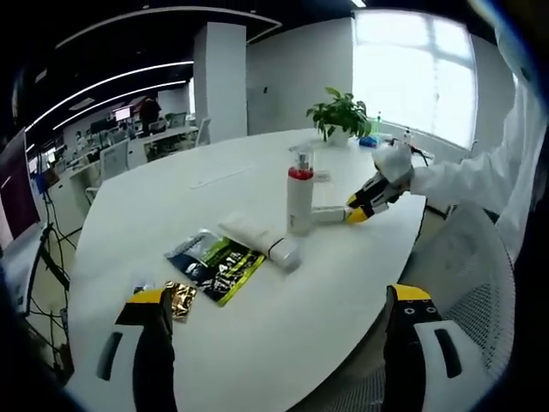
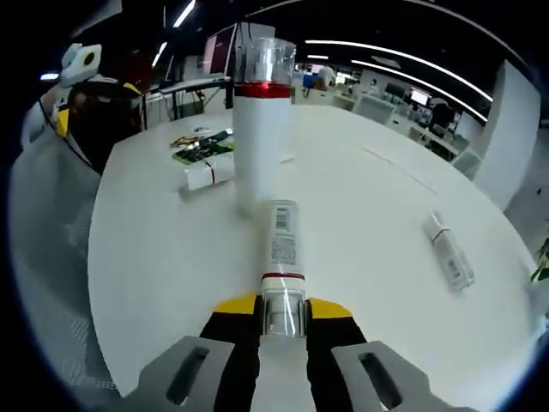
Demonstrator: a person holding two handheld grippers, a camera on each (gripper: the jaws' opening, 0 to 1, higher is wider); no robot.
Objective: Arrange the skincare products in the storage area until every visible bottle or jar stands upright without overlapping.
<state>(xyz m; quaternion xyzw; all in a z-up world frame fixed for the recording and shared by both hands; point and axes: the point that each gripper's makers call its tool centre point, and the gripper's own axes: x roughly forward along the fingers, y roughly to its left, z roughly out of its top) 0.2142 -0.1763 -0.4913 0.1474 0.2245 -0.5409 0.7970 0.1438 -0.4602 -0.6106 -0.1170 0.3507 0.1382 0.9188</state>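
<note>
On the white oval table, my right gripper is clamping a slim white lying tube by its clear cap. Its long axis is running straight ahead toward the upright red-banded white pump bottle. My left gripper is hanging wide open, well apart.

My jaws cover the cap end of the small bottle. Its label print is too small to read, as is the green sachet's.

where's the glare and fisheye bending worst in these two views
Left gripper view: the window behind the potted plant is blown out white, and the table edge bows strongly. Right gripper view: lighting is even, ceiling light strips curve into arcs, and the lying tube clamped in the right gripper looks stretched beside the upright pump bottle.
</note>
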